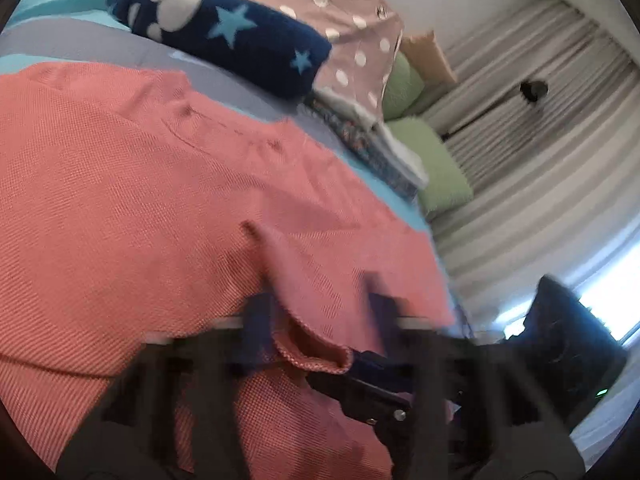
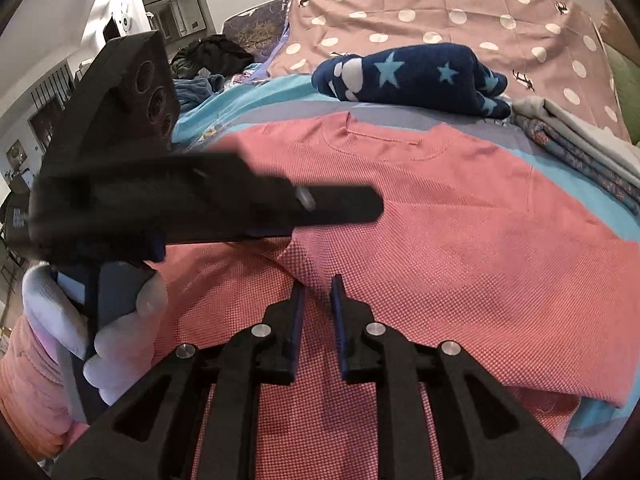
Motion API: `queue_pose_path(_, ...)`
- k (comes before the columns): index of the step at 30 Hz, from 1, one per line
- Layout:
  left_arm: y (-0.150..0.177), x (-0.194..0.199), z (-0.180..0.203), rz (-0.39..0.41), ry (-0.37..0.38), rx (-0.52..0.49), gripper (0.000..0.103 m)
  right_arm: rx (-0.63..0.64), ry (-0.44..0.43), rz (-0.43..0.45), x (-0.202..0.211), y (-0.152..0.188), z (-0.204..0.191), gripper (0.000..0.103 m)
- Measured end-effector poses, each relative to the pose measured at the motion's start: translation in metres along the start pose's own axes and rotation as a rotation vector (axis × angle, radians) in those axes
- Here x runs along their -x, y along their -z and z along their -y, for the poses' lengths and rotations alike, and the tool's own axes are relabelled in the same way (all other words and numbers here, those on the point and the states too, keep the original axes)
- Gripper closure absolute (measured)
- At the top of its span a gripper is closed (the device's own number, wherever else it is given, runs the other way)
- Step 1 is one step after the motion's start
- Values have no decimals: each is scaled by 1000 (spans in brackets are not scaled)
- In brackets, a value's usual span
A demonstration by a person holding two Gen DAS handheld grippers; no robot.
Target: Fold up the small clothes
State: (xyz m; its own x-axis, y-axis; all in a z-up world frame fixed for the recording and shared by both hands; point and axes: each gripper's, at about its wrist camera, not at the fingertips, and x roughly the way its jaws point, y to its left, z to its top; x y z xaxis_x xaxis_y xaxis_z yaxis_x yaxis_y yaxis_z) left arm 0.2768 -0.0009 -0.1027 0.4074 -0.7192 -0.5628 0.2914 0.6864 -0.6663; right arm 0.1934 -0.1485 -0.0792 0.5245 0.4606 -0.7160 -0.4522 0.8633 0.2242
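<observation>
A salmon-pink knit shirt (image 1: 120, 180) lies spread on the bed, neckline toward the far side (image 2: 460, 220). My left gripper (image 1: 320, 312) is blurred at the shirt's near hem, where a folded edge of cloth is pinched between its fingers. From the right wrist view it (image 2: 360, 204) reaches in from the left over the shirt, held by a white-gloved hand (image 2: 120, 320). My right gripper (image 2: 318, 292) hovers low over the shirt beside a fold. Its jaws stand a narrow gap apart with nothing pinched.
A rolled navy garment with stars (image 2: 420, 76) lies beyond the shirt on a pink polka-dot cloth (image 2: 440, 12). A stack of folded clothes (image 2: 580, 148) sits at the right, green pillows (image 1: 436, 168) beyond it. Dark clothes (image 2: 216, 56) are piled at the far left.
</observation>
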Motion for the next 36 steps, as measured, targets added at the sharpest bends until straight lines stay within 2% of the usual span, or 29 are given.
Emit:
queue_pose_path(1, 0, -4, 0, -9, -15, -6, 99, -3, -1, -1, 0, 0, 0, 87)
queue_pose_path(3, 0, -2, 4, 12, -50, -26, 99, -9, -2, 1, 2, 0, 0, 85)
queue_pose_path(4, 0, 2, 6, 27, -55, -34, 99, -16, -7, 5, 8, 0, 1, 78)
queue_pose_path(7, -4, 26, 18, 93, -32, -59, 99, -24, 3, 32, 29, 6, 6, 71)
queue_pose_path(11, -16, 58, 43, 151, 8, -96, 99, -77, 70, 38, 55, 15, 30, 70)
queue_pose_path(14, -32, 83, 63, 185, -10, -149, 99, -162, 116, 43, 72, 27, 60, 70)
queue_pose_path(17, -49, 112, 76, 247, -77, -201, 99, -262, 194, 39, 75, 37, 88, 70)
queue_pose_path(18, -52, 122, 79, 283, -121, -223, 99, -304, 274, 35, 74, 41, 99, 70)
queue_pose_path(19, -56, 134, 80, 330, -187, -251, 99, -319, 318, 27, 74, 42, 104, 70)
queue_pose_path(20, -57, 141, 79, 351, -218, -258, 99, -334, 409, 15, 73, 45, 110, 70)
queue_pose_path(21, -59, 150, 72, 365, -253, -247, 99, -356, 415, 16, 73, 48, 116, 62)
queue_pose_path(25, -59, 171, 32, 356, -314, -178, 99, -359, 356, 29, 74, 51, 117, 59)
queue_pose_path(29, -54, 177, -6, 327, -328, -100, 99, -337, 351, 17, 71, 49, 112, 59)
queue_pose_path(36, -47, 164, -29, 261, -368, -76, 99, -347, 344, 20, 74, 53, 109, 59)
